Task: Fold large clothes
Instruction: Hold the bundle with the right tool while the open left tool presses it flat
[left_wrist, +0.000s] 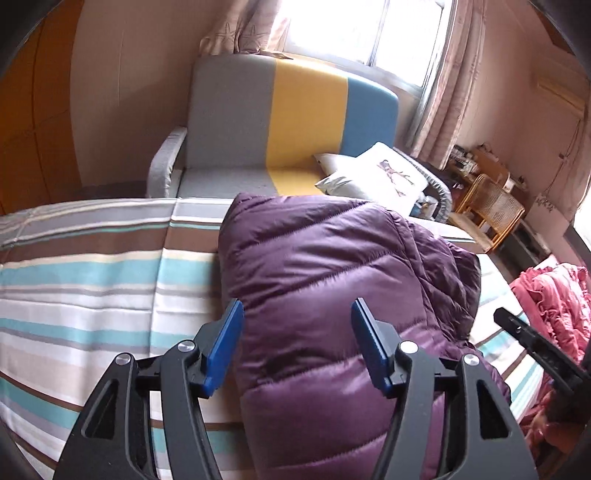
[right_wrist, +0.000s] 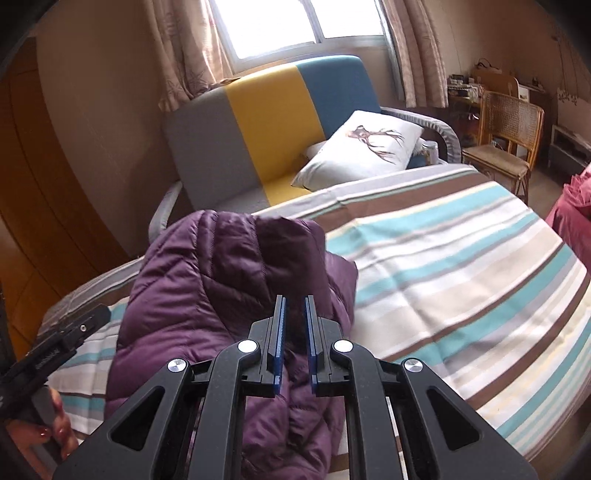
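A purple quilted jacket (left_wrist: 325, 266) is seen lying on a striped bedspread (left_wrist: 92, 266), filling the centre and lower middle of the left wrist view and the lower left of the right wrist view; it appears already doubled over into a thick bundle, with a looser fold trailing toward the right of the left wrist frame. The left gripper (left_wrist: 297, 347) is held above the jacket with its jaws spread apart, nothing pressed between the blue pads (left_wrist: 225, 343). The right gripper (right_wrist: 294, 341) is nearly closed over the jacket; dark purple fabric shows in the narrow gap, but whether it is pinched or merely lies beneath cannot be told. The jacket is judged light, puffy and soft, with a smooth shiny shell that is likely to slide under the pads and to spring back when pressed flat. A hold is best taken at a stitched seam or a doubled edge, where the padding is thinner and the grip less likely to slip. No containers holding anything are made out. A pink garment (left_wrist: 554, 306) is noted at the right edge of the left wrist view. A sofa (left_wrist: 280, 122) with a white cushion (left_wrist: 391, 173) stands in the upper middle, beyond the bed.
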